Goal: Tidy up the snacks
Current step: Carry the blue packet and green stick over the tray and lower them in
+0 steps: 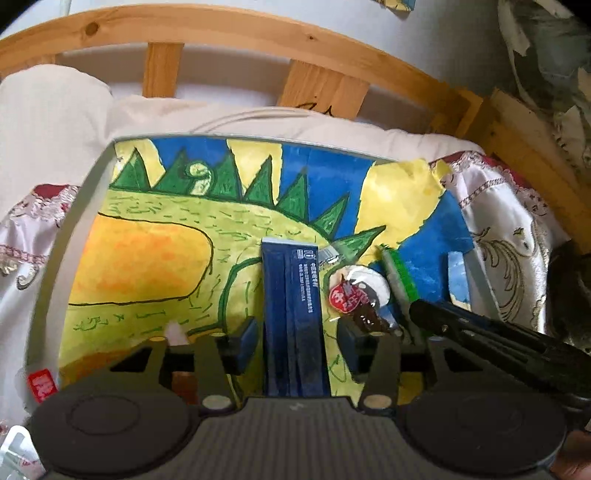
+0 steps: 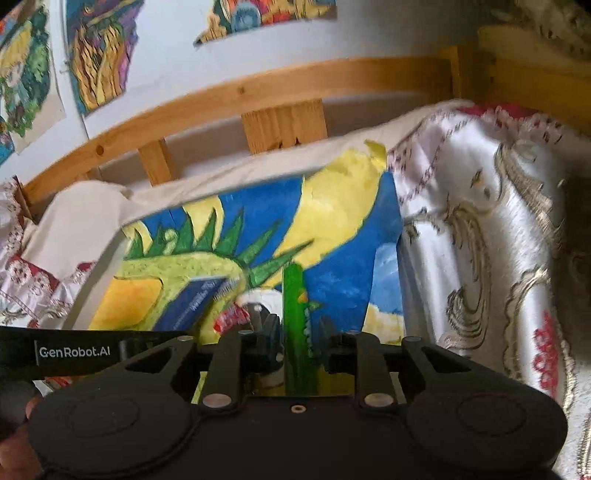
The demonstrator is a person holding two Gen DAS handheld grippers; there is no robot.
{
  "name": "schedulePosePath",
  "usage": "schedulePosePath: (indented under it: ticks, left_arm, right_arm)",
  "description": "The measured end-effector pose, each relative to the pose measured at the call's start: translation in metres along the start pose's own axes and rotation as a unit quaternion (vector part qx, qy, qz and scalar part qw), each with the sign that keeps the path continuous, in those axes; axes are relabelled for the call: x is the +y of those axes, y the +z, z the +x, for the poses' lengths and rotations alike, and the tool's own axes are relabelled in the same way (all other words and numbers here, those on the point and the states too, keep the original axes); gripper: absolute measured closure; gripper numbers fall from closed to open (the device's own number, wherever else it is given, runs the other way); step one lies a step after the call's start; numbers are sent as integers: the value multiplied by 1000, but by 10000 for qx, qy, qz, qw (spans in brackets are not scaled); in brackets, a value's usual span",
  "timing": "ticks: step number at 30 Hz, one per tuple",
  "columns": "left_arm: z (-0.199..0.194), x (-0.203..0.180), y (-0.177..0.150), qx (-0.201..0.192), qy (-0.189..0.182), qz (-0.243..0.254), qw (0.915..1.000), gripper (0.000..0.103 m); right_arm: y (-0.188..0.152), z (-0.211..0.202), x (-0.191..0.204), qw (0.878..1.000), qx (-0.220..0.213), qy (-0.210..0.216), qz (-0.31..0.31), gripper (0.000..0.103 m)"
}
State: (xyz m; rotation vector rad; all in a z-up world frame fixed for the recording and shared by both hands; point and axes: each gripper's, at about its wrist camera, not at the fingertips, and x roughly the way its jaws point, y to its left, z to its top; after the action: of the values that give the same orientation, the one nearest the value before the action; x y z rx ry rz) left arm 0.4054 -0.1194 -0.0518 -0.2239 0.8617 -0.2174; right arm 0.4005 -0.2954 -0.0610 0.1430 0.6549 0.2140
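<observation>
Item: dark blue snack box [image 1: 293, 317]. It lies on the painted dinosaur board [image 1: 147, 266], long axis running twelve to six, straight ahead between the released pads of the left gripper [image 1: 295, 345], a gap showing at each side. White print on its face is too small to read.

Item: green stick pack [image 2: 297, 325], same axis, clenched in the right gripper [image 2: 297, 341]. A red-labelled round snack [image 1: 354, 293] sits at two o'clock of the box. Gripper strap reads "GenRobot.AI".

Glossy blue box [image 1: 293, 317], satiny embroidered cloth [image 1: 506, 236] (gold thread), pine-wood rail [image 1: 221, 26]
</observation>
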Motion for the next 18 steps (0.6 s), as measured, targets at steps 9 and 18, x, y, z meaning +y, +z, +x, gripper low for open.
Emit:
schedulePosePath:
  ticks: [9,18]
  left_arm:
    - [-59,6,0,-870,64,-174,9960,20]
    - [-136,13,-14,-1722,336,48,9845,8]
  right_arm:
    - [4,-58,10,9975,-656,-53,-259,52]
    - [1,-125,26,9917,-1210,2,-434,36]
